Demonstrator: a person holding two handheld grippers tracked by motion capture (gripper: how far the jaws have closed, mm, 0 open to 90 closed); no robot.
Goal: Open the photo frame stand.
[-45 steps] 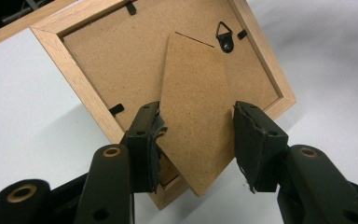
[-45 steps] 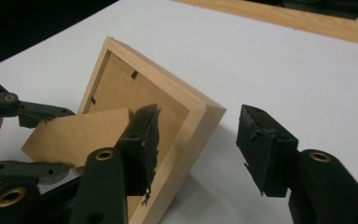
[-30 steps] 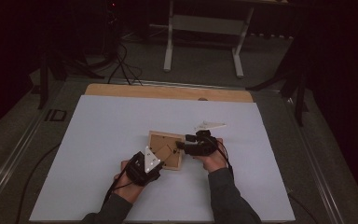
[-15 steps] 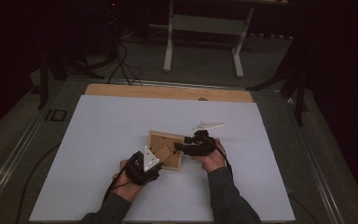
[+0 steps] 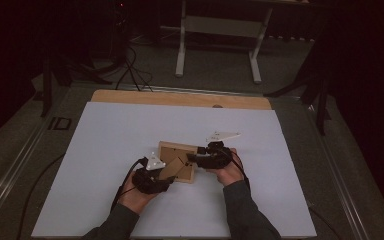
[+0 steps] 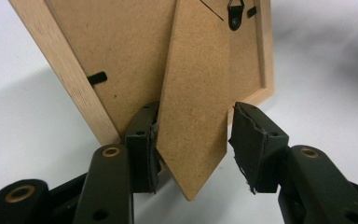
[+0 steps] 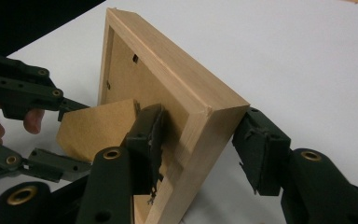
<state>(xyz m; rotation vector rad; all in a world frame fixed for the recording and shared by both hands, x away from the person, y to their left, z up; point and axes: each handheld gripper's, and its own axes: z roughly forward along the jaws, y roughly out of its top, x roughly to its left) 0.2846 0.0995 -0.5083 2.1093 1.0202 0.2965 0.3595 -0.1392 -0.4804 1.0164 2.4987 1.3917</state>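
**Frame face-down mid-table, both grippers on it**

The wooden picture frame (image 5: 177,162) lay back-side up on the white table sheet (image 5: 105,150), slightly toward 6 o'clock from the sheet's centre, just in front of both hands. Pale wood border, brown fibreboard backing. The left gripper view showed small black turn clips (image 6: 96,77) on the backing and a black hanger (image 6: 235,16) near the top edge. A long pointed fibreboard easel leg (image 6: 193,107) stood off the backing, hinged at its far end, tip toward the camera.

Left gripper (image 5: 161,172) sat at about 7 o'clock of the frame. In its own view the jaws straddled the easel leg: the left pad (image 6: 142,144) was against the leg's edge, the right pad (image 6: 251,144) just shy of or barely at the other edge. I couldn't tell if it was actually pinching.

Right gripper (image 5: 192,159) came in from 3 o'clock. Its own view showed the jaws either side of the frame's near corner (image 7: 209,116): the left pad (image 7: 144,140) inside the recess, against or very near the inner wall, the right pad (image 7: 261,149) clear of the outer face, with a visible gap. The jaws had just been closing with the frame rail between them; spread, not clamped. The left gripper (image 7: 51,121) showed further back in that view, on the easel leg.

Frame corner at the right gripper looked lifted off the sheet, tilted.
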